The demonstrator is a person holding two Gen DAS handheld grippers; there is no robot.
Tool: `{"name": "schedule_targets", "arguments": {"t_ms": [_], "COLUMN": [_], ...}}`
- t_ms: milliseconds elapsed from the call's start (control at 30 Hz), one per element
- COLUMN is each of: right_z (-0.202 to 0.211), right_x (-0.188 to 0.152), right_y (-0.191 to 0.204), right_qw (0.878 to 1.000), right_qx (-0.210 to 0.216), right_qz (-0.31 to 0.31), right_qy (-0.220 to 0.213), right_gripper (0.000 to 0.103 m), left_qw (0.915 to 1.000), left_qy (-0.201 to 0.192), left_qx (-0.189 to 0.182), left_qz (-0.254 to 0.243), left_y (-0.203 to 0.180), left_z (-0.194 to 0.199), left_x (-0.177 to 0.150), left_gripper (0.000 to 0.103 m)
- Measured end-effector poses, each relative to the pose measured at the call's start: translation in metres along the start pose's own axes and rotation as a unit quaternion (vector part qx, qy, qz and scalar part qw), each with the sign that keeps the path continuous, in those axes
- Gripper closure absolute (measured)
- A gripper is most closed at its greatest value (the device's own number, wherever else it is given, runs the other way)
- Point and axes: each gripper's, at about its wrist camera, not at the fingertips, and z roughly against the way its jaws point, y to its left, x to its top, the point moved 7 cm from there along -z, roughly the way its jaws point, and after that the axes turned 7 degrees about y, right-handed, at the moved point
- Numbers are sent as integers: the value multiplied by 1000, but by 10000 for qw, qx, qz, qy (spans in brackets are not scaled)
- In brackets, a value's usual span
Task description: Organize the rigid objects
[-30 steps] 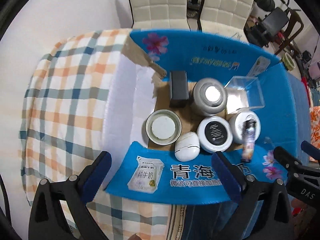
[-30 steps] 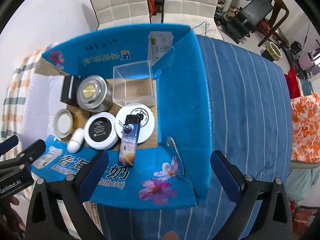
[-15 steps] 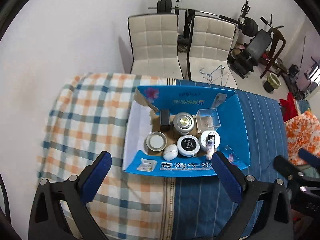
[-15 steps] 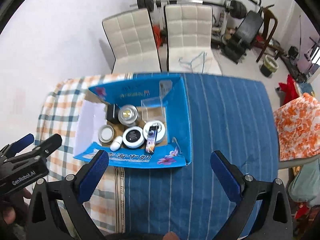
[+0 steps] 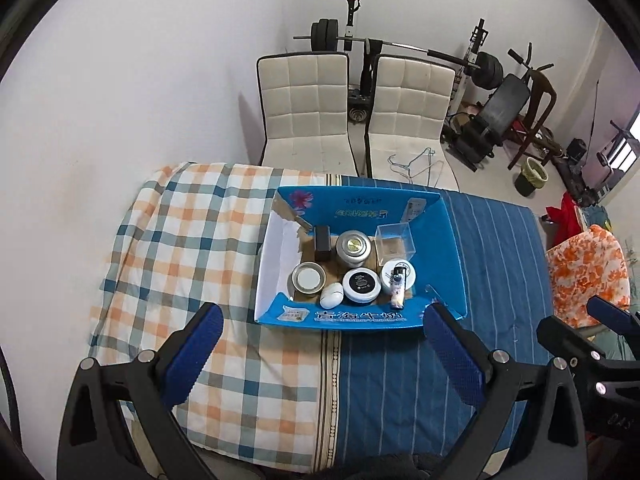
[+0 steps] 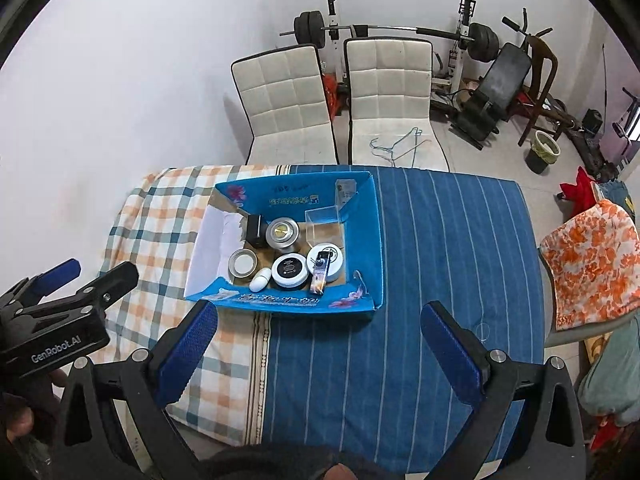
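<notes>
Left wrist view first: the left gripper (image 5: 318, 354) is held high above the table, its blue-padded fingers (image 5: 192, 354) spread wide with nothing between them. Beyond the fingertips, a blue cardboard box (image 5: 448, 248) is seen lying open on the table, straddling the seam where the checked cloth (image 5: 180, 232) on the left meets the blue striped cloth (image 5: 492, 264) on the right.

Inside the box, everything is packed close. At the far side, a black rectangular case (image 5: 322, 242) is set at the left, a silver round tin (image 5: 354, 247) beside it, and a clear plastic box (image 5: 394, 242) to the right. In the near row, an open round tin (image 5: 308, 277) is placed at the left, then a white oval case (image 5: 331, 295), a black-lidded jar (image 5: 361, 285), and a white jar (image 5: 408, 271) at the right. A lighter (image 5: 397, 290) is laid across the white jar, tilted against the near wall of the box.

Over in the right wrist view, the right gripper (image 6: 318, 342) is likewise released, fingers wide apart and empty, held over the striped cloth on the near side of the box. The left gripper is caught at the left edge, gripped by a hand (image 6: 18, 424).

Two white chairs (image 5: 306, 108) are lined up at the far side of the table.
</notes>
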Motion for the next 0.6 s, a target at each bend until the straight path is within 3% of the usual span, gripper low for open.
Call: {"name": "schedule_targets", "arguments": {"t_ms": [600], "right_z": [5], "right_x": [23], "right_y": [-13], "right_qw": [9989], "right_qx": [-291], "right_qz": [-156], "right_qy": [-322], "right_gripper": [0], "left_qw": [9999], "left_qy": [-160], "left_qx": [50], "left_qz": [-8], "left_y": [-3], "left_z": [0], "left_x": [15], "left_gripper": [0]}}
